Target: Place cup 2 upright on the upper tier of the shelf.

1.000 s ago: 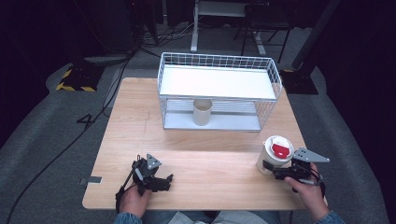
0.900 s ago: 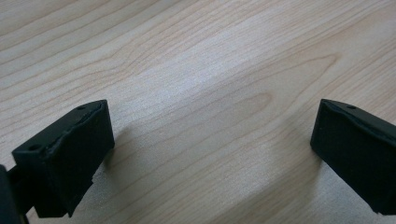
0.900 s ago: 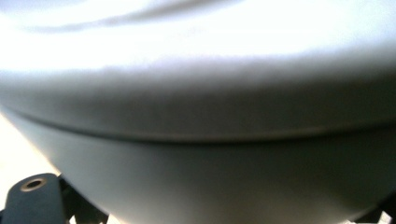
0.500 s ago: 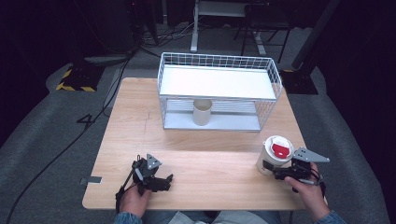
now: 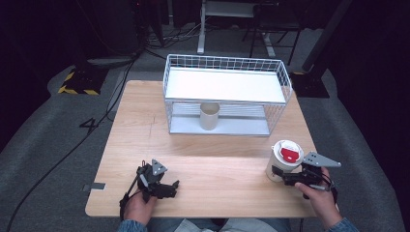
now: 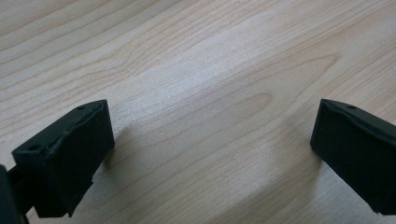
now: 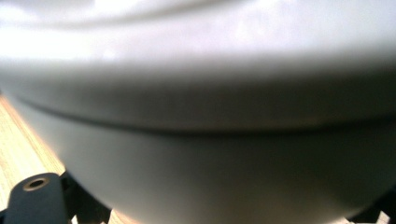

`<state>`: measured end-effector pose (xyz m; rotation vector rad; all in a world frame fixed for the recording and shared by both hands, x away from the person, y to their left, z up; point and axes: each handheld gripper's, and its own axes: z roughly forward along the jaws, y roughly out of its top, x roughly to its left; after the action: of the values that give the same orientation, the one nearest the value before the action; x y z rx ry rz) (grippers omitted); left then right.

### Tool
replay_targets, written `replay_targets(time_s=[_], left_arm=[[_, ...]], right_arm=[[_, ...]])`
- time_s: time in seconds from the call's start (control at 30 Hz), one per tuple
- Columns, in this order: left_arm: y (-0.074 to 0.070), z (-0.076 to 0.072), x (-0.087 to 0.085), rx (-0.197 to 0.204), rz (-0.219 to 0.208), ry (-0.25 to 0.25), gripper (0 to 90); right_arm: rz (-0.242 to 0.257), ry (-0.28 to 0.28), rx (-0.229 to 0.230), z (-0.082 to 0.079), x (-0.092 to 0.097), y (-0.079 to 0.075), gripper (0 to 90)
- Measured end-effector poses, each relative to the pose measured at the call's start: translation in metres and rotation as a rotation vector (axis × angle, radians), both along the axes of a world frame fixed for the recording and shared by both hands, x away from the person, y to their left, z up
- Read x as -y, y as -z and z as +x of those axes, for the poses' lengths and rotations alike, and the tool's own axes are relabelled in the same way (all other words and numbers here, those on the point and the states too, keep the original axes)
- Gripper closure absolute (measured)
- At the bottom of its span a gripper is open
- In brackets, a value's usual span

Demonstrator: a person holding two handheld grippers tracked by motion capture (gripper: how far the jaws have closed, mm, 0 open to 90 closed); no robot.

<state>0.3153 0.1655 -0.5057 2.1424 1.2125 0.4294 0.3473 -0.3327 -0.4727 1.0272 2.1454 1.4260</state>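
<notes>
Our right gripper point(image 5: 283, 178) sits at the near right of the light wooden table point(image 5: 212, 145), jaws around the base of the white cylindrical canister with a red-and-white lid point(image 5: 283, 159). In the right gripper view the canister wall point(image 7: 201, 116) is pressed up close between the jaws, blurred, so we read it as clamped on the canister. The canister stands upright near the table's right edge (little margin there, and not much to the near edge either).

Our left gripper point(image 5: 167, 188) rests low on the near left of the table, jaws spread wide with bare wood grain between them in the left gripper view point(image 6: 210, 126). It is close to the near edge.

The middle of the table between the two grippers is open board. Farther back stands the white wire-mesh shelf rack point(image 5: 227, 72), with a beige paper cup point(image 5: 209, 116) upright on its lower level, well apart from both grippers.

Against the frames from a second and half a second ago, we see no shift: grippers, canister, cup and rack all in the same spots.
</notes>
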Motion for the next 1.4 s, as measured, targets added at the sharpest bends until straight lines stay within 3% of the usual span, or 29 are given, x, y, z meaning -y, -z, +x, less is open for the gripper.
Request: replay_targets(time_s=[0.53,1.4], left_arm=[[0.0,0.003,-0.001,0.001,0.001,-0.011,0.0],[0.0,0.015,0.0,-0.001,-0.006,-0.047,0.0]], right_arm=[[0.025,-0.011,0.018,0.003,-0.001,-0.019,13.0],[0.016,-0.001,0.045,0.023,-0.006,-0.08,13.1]])
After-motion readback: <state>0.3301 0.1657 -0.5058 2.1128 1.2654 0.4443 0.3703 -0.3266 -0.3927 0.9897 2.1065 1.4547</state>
